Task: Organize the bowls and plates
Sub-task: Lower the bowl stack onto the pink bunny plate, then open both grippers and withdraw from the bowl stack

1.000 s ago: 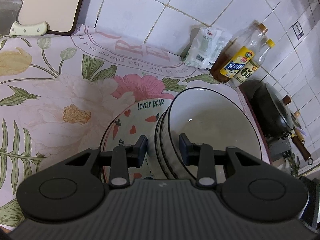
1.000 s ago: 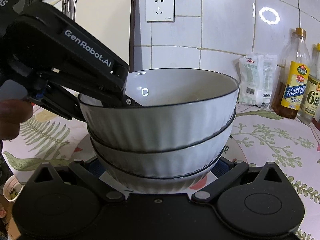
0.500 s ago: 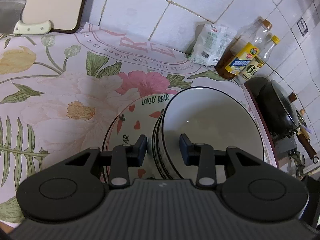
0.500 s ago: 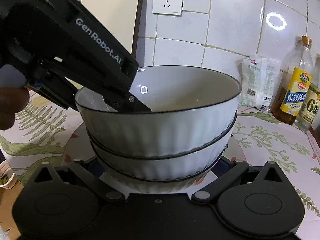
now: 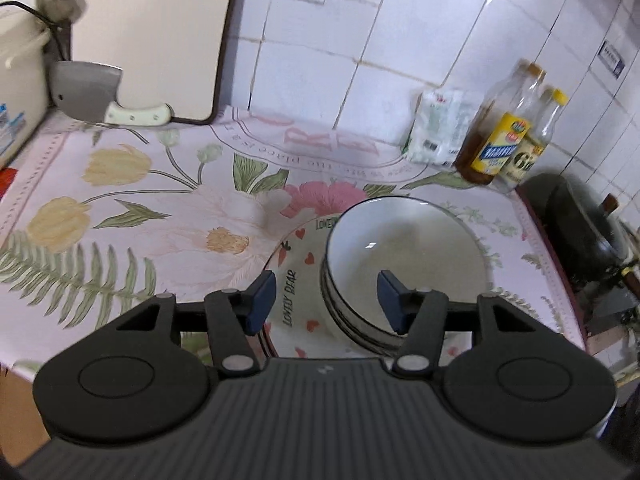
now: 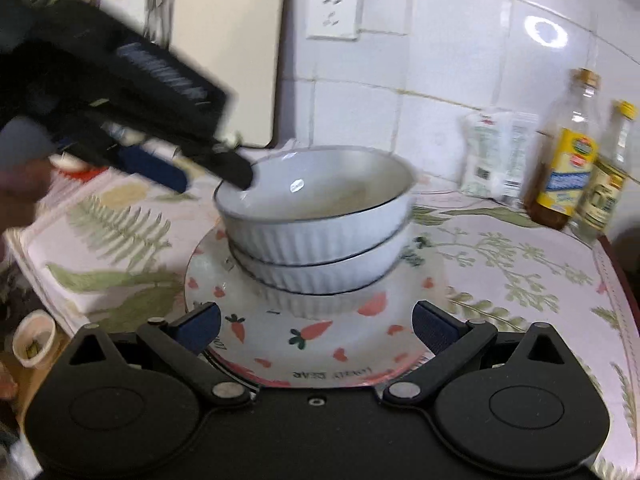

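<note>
Left wrist view: left claw (image 5: 326,300) open, jaws just widened, straddling bowl stack (image 5: 404,268) rim without touching; stack sits on plate (image 6: 320,344). Right claw (image 6: 316,328) open, empty, near plate's front edge.

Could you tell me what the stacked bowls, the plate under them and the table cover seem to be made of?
Bowls: likely glazed ceramic, white and ribbed outside with a dark rim line; a glossy highlight shows inside.
Plate: probably glazed ceramic too, smooth with printed carrots and hearts, though melamine is possible.
Table cover: looks like wipeable plastic sheet with a floral print and slight sheen.
</note>
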### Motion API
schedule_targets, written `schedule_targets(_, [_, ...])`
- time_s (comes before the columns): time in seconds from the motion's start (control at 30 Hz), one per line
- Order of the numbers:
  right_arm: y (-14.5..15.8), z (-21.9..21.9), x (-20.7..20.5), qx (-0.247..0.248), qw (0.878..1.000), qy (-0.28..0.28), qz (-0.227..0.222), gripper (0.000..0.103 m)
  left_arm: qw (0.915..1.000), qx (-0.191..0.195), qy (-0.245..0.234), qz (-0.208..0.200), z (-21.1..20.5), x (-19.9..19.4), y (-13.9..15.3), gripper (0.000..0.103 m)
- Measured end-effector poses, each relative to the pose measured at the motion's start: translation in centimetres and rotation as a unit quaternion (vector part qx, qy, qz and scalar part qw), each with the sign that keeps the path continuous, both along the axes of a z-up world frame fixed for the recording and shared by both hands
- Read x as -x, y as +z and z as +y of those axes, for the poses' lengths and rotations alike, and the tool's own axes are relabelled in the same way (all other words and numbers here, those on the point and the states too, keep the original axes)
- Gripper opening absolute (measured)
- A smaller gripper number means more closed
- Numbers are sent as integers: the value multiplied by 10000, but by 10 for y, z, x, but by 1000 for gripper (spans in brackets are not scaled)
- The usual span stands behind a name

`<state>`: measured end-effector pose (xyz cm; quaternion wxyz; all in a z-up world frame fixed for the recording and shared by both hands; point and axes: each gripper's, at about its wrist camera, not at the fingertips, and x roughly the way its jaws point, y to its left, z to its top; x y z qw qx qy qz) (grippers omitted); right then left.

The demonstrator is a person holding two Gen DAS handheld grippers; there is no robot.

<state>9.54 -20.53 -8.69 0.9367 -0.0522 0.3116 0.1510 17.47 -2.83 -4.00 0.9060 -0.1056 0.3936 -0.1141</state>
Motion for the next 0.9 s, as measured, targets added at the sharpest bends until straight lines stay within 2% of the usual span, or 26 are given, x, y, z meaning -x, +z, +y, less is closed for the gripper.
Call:
schedule_targets(0.17, [37, -29, 16, -468, 9984, -312, -76, 103, 9993, -33, 148, -329, 4, 39, 36, 62])
schedule_targets(0.3, [66, -43, 34, -496, 9966, -577, -307, 103, 9981, -76, 233, -557, 9, 66, 61, 65])
schedule_targets(0.47, [96, -59, 46, -476, 9937, -943, -371, 103, 9968, -205, 273, -721, 10, 96, 83, 68])
schedule_targets(0.57, [109, -65, 50, -421, 9912, -1223, -291, 103, 9968, -219, 225, -732, 9, 109, 88, 69])
schedule_targets(0.73, [126, -63, 68, 217, 9869, -1526, -467, 103, 9968, -264, 187, -726, 1, 129, 92, 70])
schedule_targets(0.77, [129, -63, 72, 267, 9870, -1511, -479, 103, 9968, -271, 192, -728, 0, 133, 91, 73])
schedule_targets(0.8, [131, -64, 76, 264, 9872, -1493, -504, 103, 9967, -307, 224, -720, -1, 137, 91, 77])
schedule_targets(0.9, [135, -72, 88, -10, 9844, -1659, -589, 103, 9958, -509, 257, -720, -7, 147, 87, 79])
